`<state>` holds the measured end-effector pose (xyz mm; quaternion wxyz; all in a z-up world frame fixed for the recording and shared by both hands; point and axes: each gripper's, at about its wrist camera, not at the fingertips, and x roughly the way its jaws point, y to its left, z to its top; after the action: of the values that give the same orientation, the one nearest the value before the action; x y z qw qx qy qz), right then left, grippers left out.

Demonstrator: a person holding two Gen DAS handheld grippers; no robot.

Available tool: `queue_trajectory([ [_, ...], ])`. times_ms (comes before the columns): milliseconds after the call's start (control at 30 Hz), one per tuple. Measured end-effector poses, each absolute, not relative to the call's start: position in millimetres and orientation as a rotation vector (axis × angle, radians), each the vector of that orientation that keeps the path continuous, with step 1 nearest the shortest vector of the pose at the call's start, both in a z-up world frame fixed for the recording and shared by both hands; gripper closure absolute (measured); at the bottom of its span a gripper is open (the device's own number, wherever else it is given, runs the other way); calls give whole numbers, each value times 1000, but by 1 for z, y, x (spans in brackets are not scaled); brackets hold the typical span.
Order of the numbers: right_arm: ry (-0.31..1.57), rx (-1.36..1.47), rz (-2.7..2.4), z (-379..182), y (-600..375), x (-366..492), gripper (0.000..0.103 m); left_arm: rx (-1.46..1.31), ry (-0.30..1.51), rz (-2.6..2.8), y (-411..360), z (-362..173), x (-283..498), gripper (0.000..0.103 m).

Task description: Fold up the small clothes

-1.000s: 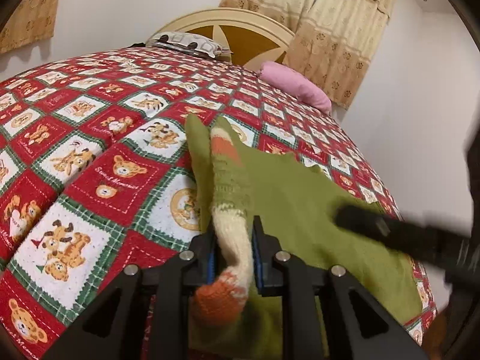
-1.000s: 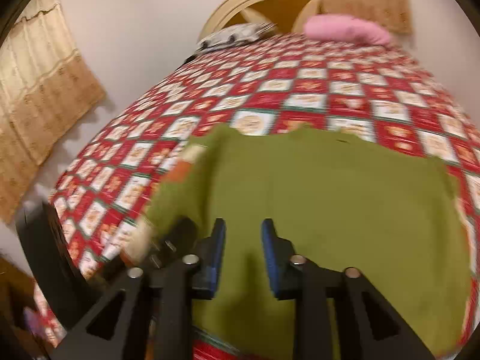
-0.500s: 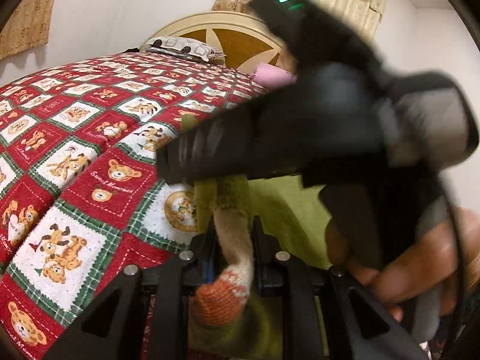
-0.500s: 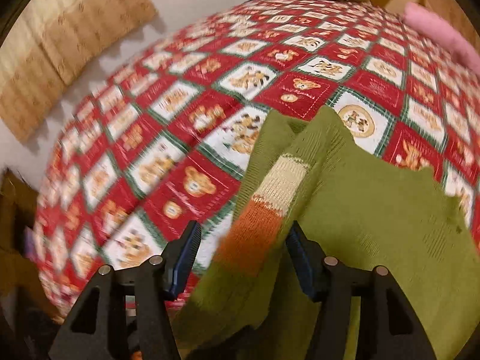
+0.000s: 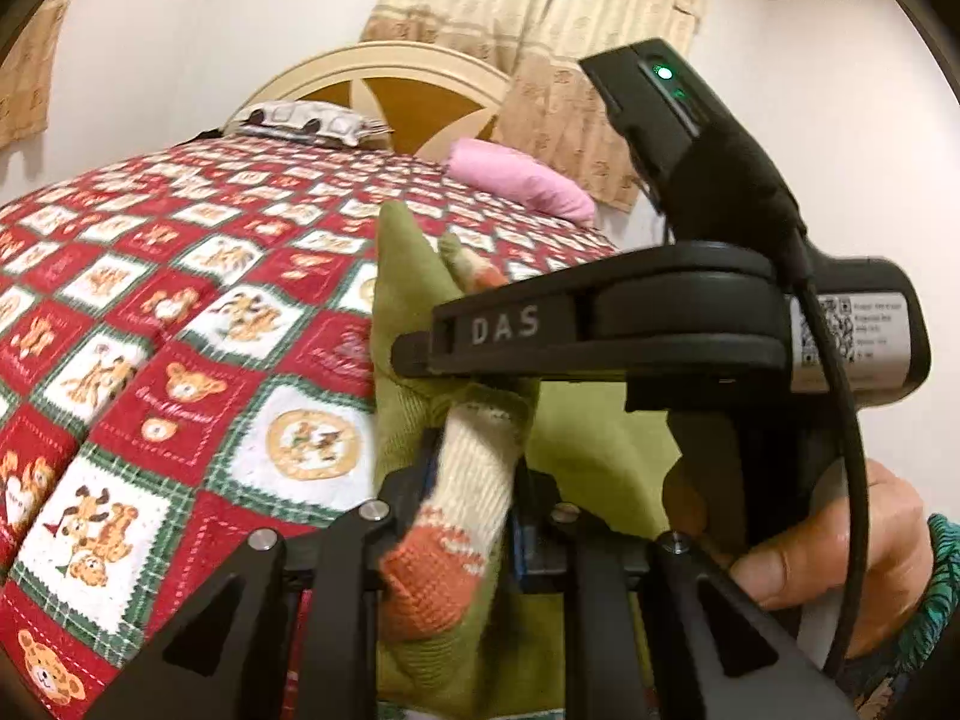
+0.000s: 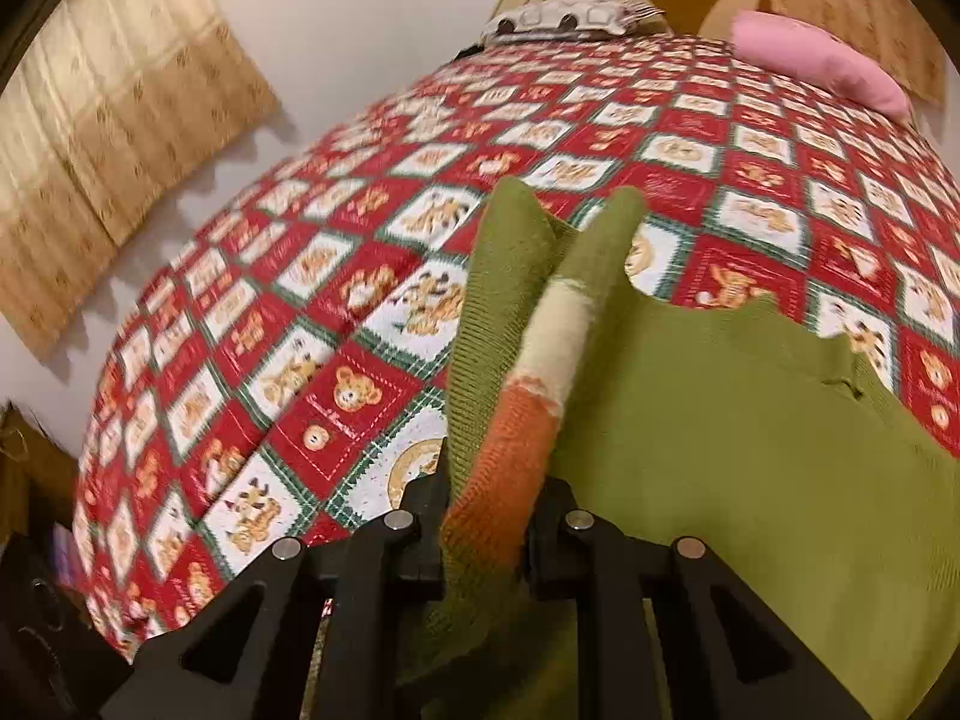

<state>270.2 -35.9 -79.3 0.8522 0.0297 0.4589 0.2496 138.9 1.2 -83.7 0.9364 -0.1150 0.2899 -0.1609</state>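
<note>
Sleeve cuff (image 5: pixel 462 516) first, since it's closest to both cameras: orange at the tip, then a cream band, then green. The left gripper (image 5: pixel 471 504) has it clamped narrow between its blue pads, right at the cream-to-orange part. The right gripper (image 6: pixel 486 531) is on the same sleeve, jaws closing with the orange end between them, and in its own view the pads look pressed against the knit. From the left wrist view, the right gripper's black body crosses over the sleeve just past the left gripper, with a hand (image 5: pixel 840 546) wrapped round its handle and a patterned teal cuff at the wrist.

Everything else is placed off the green sweater (image 6: pixel 750 450). It lies spread on the red teddy-bear quilt (image 6: pixel 336 396), body to the right of the lifted sleeve, one corner poking up just beyond it. Further past the sweater sits a pink pillow (image 6: pixel 822 60) and a spotted pillow (image 6: pixel 570 18) against the cream headboard (image 5: pixel 384 69). Beige curtains (image 6: pixel 108 168) hang off to the left, a bit smeared, probably motion blur.
</note>
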Motion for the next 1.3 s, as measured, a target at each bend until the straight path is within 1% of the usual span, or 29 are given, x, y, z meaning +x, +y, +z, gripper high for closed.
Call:
queue_trajectory([
  [200,933,136,503,-67,-76,260,87,-173,587,-396,-34,-74,131,84],
  [567,912,302,430,-76,-184,241,88,-44,603,-504,-113,-77,129,84],
  [1000,902,292,367,-85,-277,214,88,43,634,-609,-195,-79,114,84],
  [1167,911,326,335,-101,-308,203,88,79,665,-634,-218,-92,108,84],
  [1267,920,403,352,-117,-320,202,85,57,700,-641,-215,-97,111,84],
  [1300,916,424,359,-119,-322,203,82,38,711,-643,-211,-97,113,84],
])
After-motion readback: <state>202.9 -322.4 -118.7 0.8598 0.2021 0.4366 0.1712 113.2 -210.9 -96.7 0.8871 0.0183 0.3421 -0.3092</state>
